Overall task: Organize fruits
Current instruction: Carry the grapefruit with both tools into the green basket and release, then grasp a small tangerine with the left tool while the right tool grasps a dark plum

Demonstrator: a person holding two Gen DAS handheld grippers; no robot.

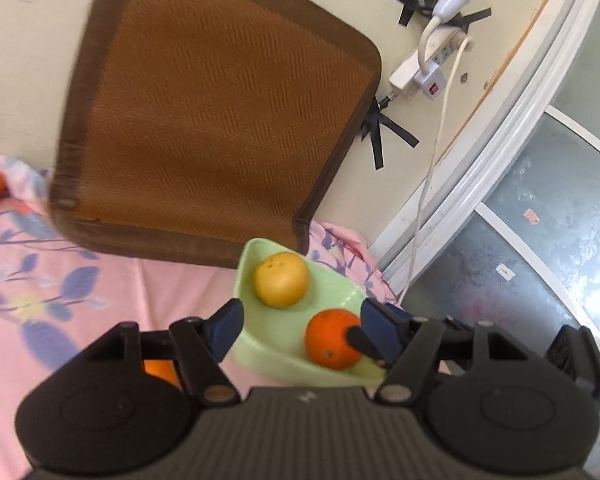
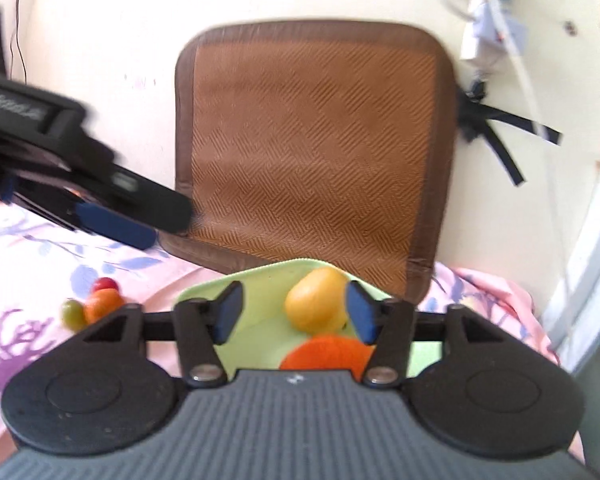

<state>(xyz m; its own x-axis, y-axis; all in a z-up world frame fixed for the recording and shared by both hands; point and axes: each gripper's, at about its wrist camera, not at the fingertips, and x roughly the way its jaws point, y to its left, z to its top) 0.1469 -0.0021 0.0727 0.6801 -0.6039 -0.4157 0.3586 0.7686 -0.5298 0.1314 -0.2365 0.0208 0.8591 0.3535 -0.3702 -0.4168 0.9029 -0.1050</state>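
Where pink floral bedsheet point(image 1: 100, 272) meets cream wall point(image 1: 20, 80), brown woven mat point(image 1: 220, 112) leaning, both grippers spread, empty.

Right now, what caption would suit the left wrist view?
Open left gripper hovering over a green dish holding a yellow fruit and an orange.

Left hand-held gripper point(image 1: 302, 322): grey ribbed body across the bottom of the frame, small white mark at its top centre. Black round housing at lower left and lower right, each with a shallow circular recess. Black link arms pinned by silver rivets; dark blue pads on the fingers point(image 1: 224, 326).

Right hand-held gripper point(image 2: 292, 312): same build, with grey ribbed body, two black discs, silver rivets and blue pads. Fine pale specks on its lower-left disc.
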